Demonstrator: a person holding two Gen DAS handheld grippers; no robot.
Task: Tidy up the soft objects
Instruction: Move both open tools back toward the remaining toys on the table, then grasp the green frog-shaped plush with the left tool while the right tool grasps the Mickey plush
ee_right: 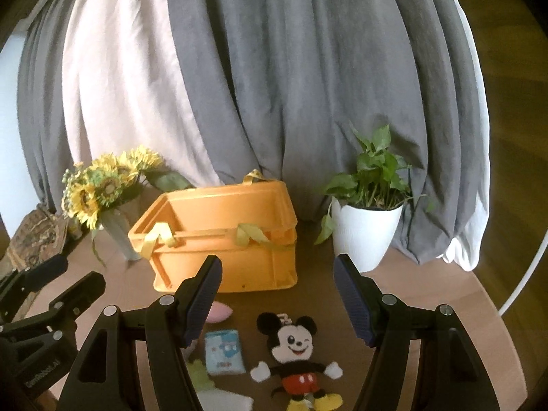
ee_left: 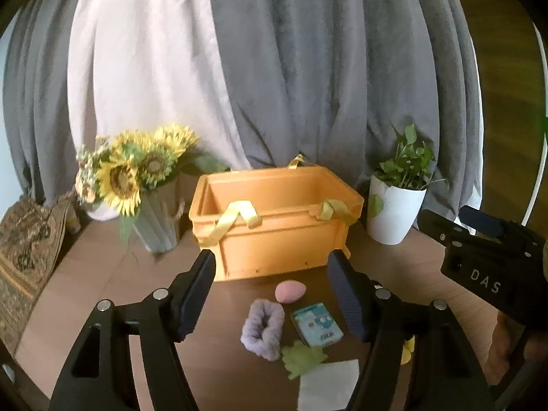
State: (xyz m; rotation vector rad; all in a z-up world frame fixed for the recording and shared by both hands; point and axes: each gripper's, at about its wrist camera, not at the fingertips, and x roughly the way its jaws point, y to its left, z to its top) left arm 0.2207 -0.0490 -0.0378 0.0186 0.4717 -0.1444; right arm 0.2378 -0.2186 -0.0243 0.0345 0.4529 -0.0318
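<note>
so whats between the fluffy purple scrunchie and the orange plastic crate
A pink egg-shaped sponge lies between the purple scrunchie and orange crate, seen in the left wrist view.

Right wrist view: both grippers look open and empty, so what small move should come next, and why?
Probably lower the right gripper onto the Mickey plush. It lies flat on the table between the open fingers, nearer than the orange crate, which looks empty. The left gripper hangs open over the purple scrunchie, so either could start; the plush looks best lined up.
</note>
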